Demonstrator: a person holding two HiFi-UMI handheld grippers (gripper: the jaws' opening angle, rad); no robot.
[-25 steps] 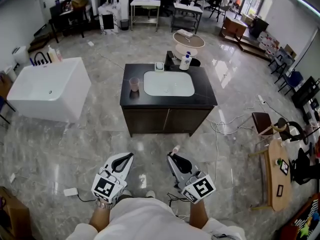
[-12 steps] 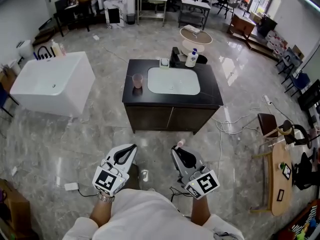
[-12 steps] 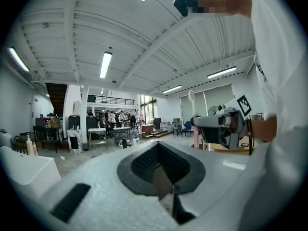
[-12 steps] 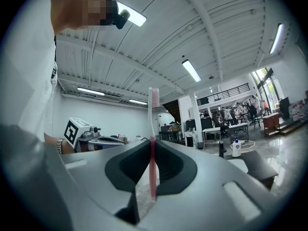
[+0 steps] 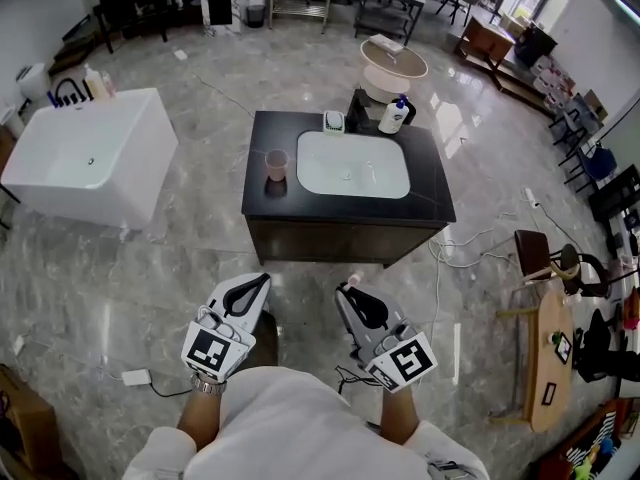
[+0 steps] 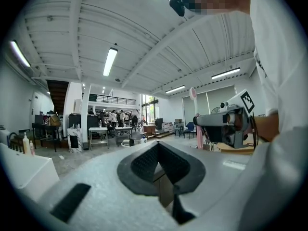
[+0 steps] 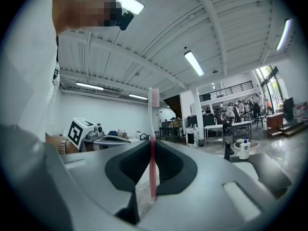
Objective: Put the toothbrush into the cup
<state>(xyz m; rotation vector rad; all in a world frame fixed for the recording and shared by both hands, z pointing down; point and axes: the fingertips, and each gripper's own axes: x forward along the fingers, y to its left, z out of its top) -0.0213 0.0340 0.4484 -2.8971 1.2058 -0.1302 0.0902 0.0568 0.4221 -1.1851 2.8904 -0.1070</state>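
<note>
A pink cup (image 5: 276, 164) stands on the left part of the dark vanity counter (image 5: 430, 200), beside the white basin (image 5: 355, 165). My right gripper (image 5: 347, 294) is shut on a pink toothbrush (image 7: 153, 143), which stands upright between its jaws with the bristle head on top; its tip shows as toothbrush (image 5: 353, 279) in the head view. My left gripper (image 5: 258, 285) is shut with nothing in it. Both grippers hang low in front of me, well short of the vanity's front.
A white bathtub (image 5: 85, 163) stands to the left of the vanity. A soap bottle (image 5: 393, 116) and a small dish (image 5: 333, 121) sit at the counter's back edge. A wooden side table (image 5: 545, 363) and cables (image 5: 468, 251) lie on the marble floor to the right.
The view has shifted forward and the vanity sits closer and lower in the picture. Both grippers keep their pose in front of me, the toothbrush still held.
</note>
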